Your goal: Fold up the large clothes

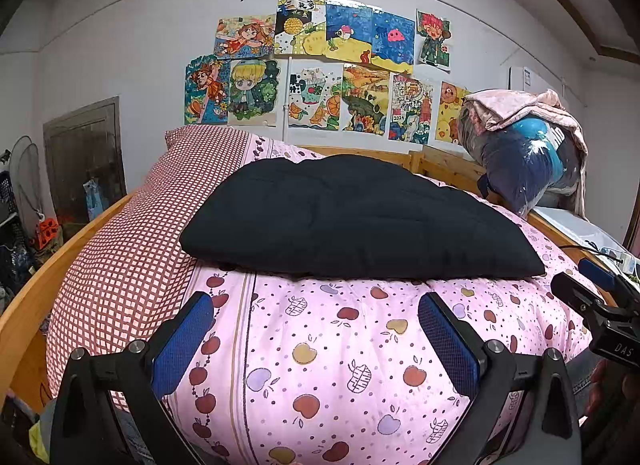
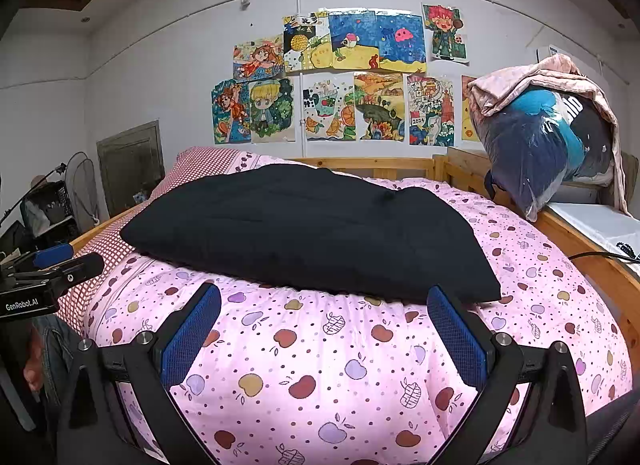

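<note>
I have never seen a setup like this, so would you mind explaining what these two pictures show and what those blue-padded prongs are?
There is no robot here: a person holds a two-finger gripper in each hand, and each carries a fisheye camera looking along its fingers. One picture comes from the left gripper, the other from the right gripper. The blue prongs are their padded fingers; both grippers are open and hold nothing. Ahead, a folded black garment lies on a pink apple-print quilt covering a wooden bed. Each gripper shows at the edge of the other's picture.
</note>
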Tool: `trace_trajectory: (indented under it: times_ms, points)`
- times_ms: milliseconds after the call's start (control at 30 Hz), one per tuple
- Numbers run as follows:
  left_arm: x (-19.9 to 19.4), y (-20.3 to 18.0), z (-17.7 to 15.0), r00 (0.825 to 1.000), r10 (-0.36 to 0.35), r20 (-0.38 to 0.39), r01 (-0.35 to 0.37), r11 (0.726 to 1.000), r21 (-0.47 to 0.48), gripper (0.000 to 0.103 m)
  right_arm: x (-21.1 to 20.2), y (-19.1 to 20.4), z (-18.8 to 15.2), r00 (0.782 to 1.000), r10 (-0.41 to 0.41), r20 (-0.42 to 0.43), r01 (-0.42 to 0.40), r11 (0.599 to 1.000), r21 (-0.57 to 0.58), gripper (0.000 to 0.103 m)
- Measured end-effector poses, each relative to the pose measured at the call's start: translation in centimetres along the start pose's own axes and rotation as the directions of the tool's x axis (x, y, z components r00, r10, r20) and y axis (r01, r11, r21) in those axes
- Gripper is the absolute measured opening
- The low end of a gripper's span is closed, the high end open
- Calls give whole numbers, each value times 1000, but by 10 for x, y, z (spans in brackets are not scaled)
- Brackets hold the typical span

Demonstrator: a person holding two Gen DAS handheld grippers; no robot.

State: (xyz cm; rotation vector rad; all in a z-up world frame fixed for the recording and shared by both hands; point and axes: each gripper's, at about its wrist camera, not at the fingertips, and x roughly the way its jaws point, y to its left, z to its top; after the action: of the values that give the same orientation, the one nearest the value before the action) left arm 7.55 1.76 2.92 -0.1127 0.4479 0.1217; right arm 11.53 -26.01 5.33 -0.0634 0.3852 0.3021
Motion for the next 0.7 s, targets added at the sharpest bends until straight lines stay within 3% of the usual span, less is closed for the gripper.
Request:
trace_trajectory:
  times_ms: [700]
  points:
    - [-2, -1, -2, 1000, 5, 2, -5, 1000, 1, 103, 0, 1, 0, 1000, -1, -1, 1, 1000, 2, 101]
